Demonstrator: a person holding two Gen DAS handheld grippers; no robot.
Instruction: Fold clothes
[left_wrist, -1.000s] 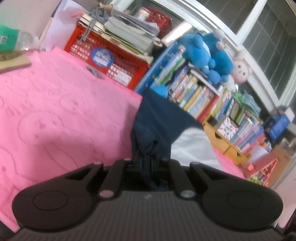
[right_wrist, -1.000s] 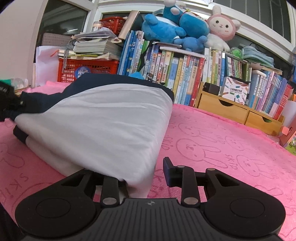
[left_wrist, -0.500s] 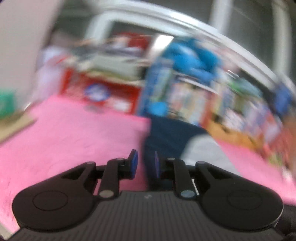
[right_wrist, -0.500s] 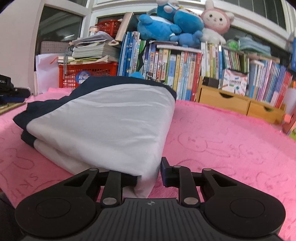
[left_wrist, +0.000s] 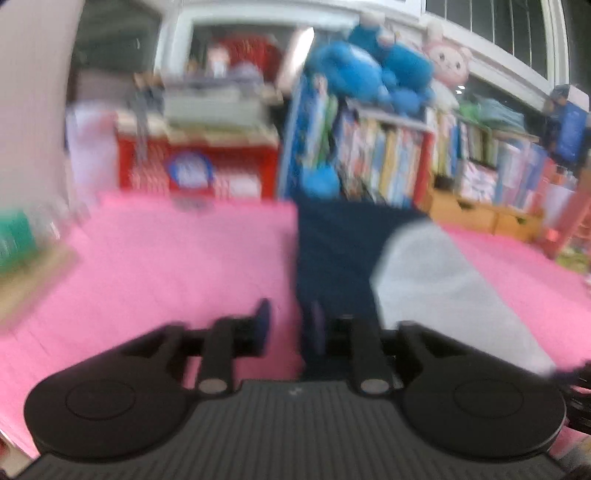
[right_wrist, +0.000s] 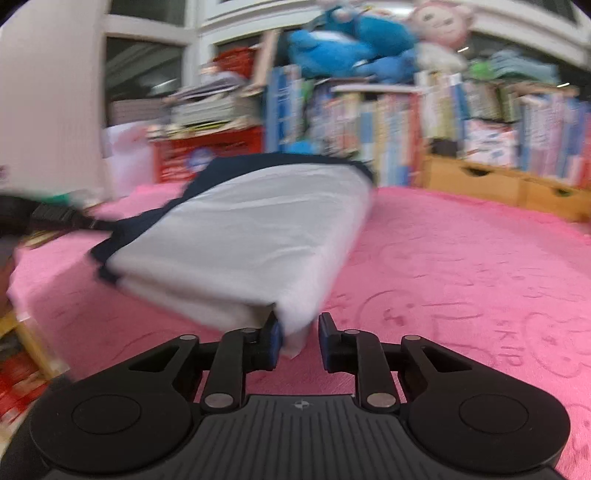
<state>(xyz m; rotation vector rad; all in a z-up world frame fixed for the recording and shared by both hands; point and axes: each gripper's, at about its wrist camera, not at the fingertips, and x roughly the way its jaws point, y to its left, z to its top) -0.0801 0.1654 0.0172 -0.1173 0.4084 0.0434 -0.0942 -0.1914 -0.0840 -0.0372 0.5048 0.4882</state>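
I am holding my left gripper (left_wrist: 288, 325) over the pink cloth (left_wrist: 166, 258) covering the bench, its jaws apart and having just been opening; the navy edge of the folded garment (left_wrist: 332, 251) is lying between them, loose as far as the blur lets me tell. The white and navy garment is resting folded on the cloth. My right gripper (right_wrist: 299, 332) is standing with jaws apart astride the garment's near white corner, not pinching it.
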